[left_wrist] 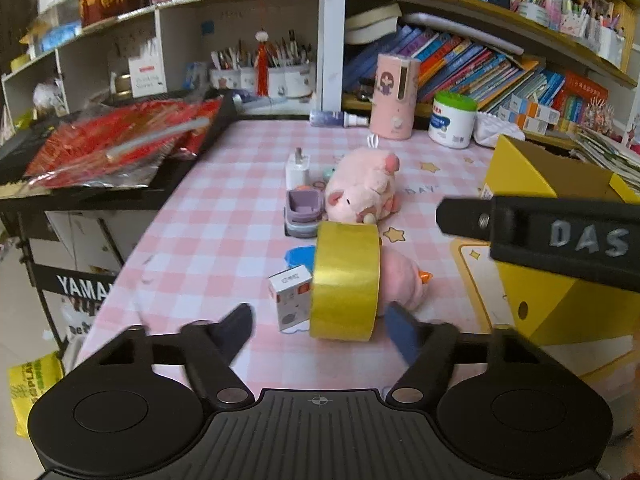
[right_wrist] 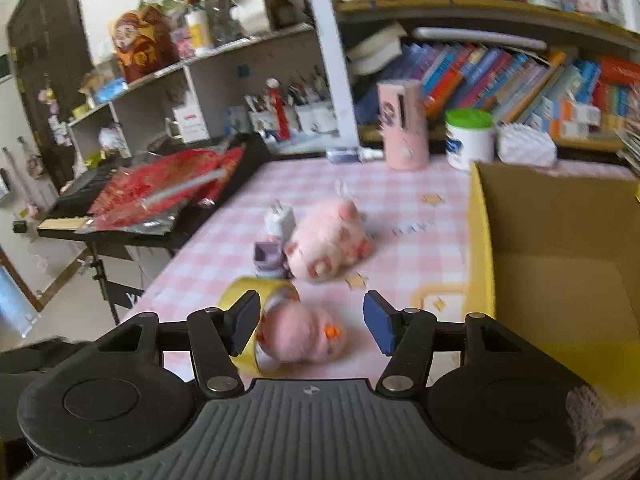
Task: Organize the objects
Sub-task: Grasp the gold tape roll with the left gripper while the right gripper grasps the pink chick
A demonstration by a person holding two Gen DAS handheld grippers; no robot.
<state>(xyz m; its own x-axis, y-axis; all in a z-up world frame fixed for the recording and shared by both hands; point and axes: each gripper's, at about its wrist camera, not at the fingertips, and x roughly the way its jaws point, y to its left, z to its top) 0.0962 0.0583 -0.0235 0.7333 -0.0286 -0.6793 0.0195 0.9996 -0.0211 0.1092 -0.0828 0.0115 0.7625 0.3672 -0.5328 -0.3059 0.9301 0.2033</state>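
Both jaws open, nothing gripped. Roll of yellow tape (left_wrist: 345,281) stands on edge on the pink checked desk (left_wrist: 224,216), leaning on a pink plush (left_wrist: 402,280), dead ahead of the left gripper (left_wrist: 320,330) and between its finger lines. Roll's axis runs across the jaws, so its flat faces meet the pads. Right gripper (right_wrist: 312,324) hovers over the same plush (right_wrist: 304,338), tape (right_wrist: 256,300) at its left finger. Yellow cardboard box (right_wrist: 560,260) sits open to the right. Left looks nearer for the tape.
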